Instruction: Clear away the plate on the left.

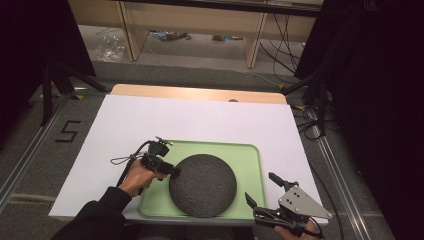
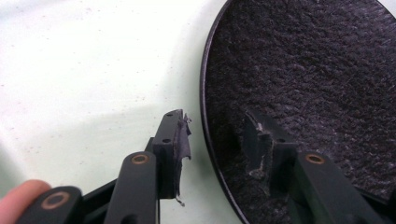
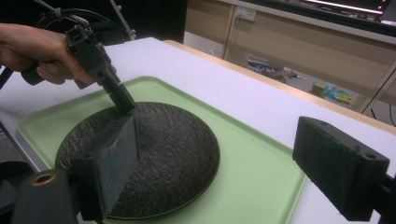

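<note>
- Dark round plate (image 1: 202,185), rough-textured, lying flat inside a green tray (image 1: 250,165); set toward the tray's near-left part, near rim close to the tray's near edge.
- In the right gripper view, same plate (image 3: 168,154) on the tray (image 3: 252,186), bare green floor showing to its right and behind it.
- In the left gripper view, plate surface (image 2: 308,84) seen close, woven or stippled in look, with a thin raised dark rim; pale tray floor (image 2: 93,70) beside it.
- Left gripper (image 1: 172,170) held in the left hand (image 1: 136,177), tip at the plate's left rim. Jaws apart and straddling that rim: one over the tray floor just outside, the other over the plate's surface inside. Not closed on it; contact with the plate not possible to judge.
- From the left gripper's own camera (image 2: 219,144), worn, frayed pads on both jaws; a fingertip at the lower left corner.
- From the right gripper view, left gripper (image 3: 125,101) slanting down to the plate's far rim, hand (image 3: 37,51) wrapped round its handle.
- Right gripper (image 1: 262,187) near the table's near-right corner, beside the tray's right edge, grey three-cornered plate on top; jaws spread wide, holding nothing.
- White sheet (image 1: 200,117) covering the table under the tray; strip of wooden tabletop (image 1: 200,93) along the far edge.
- Beyond: grey floor, wooden shelving, loose cables.
</note>
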{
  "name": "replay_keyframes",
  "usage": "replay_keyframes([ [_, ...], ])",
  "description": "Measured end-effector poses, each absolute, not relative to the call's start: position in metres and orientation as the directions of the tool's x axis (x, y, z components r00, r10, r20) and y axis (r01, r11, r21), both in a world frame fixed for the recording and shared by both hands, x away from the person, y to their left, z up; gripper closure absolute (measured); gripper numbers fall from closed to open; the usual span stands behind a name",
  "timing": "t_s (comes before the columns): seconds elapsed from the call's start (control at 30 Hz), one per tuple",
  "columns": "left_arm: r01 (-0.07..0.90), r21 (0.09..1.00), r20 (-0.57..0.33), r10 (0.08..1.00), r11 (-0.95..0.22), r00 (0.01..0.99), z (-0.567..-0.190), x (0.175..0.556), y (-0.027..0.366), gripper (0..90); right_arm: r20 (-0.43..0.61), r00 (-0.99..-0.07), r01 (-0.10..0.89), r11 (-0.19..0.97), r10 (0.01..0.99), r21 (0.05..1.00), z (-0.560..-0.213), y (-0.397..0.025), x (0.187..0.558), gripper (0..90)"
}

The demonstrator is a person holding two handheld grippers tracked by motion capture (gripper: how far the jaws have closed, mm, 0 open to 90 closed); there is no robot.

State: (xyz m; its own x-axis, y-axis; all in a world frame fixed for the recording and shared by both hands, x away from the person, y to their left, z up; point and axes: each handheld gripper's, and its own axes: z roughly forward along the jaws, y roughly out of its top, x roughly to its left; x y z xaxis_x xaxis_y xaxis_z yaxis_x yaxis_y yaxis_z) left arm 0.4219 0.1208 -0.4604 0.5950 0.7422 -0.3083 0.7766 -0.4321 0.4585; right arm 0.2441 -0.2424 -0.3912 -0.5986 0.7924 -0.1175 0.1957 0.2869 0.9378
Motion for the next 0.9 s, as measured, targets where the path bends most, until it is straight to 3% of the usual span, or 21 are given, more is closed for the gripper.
replay_keyframes([
  [0.13,0.778,0.464,-0.315,0.742,-0.425,0.593,-0.458,0.421,0.123,54.2,-0.118,-0.599,0.198,0.29,0.792,0.936,-0.391,-0.243,0.244,15.5],
  [0.33,0.761,0.483,-0.289,0.742,-0.432,0.605,-0.452,0.42,0.129,40.0,-0.119,-0.599,0.197,0.289,0.792,0.937,-0.391,-0.243,0.244,15.5],
  [0.6,0.736,0.585,-0.27,0.775,-0.34,0.572,-0.438,0.415,0.143,24.5,-0.114,-0.6,0.198,0.286,0.792,0.938,-0.391,-0.243,0.244,15.5],
  [0.9,0.679,0.676,-0.246,0.78,-0.287,0.575,-0.422,0.408,0.159,20.2,-0.117,-0.596,0.194,0.284,0.794,0.939,-0.391,-0.243,0.244,15.5],
])
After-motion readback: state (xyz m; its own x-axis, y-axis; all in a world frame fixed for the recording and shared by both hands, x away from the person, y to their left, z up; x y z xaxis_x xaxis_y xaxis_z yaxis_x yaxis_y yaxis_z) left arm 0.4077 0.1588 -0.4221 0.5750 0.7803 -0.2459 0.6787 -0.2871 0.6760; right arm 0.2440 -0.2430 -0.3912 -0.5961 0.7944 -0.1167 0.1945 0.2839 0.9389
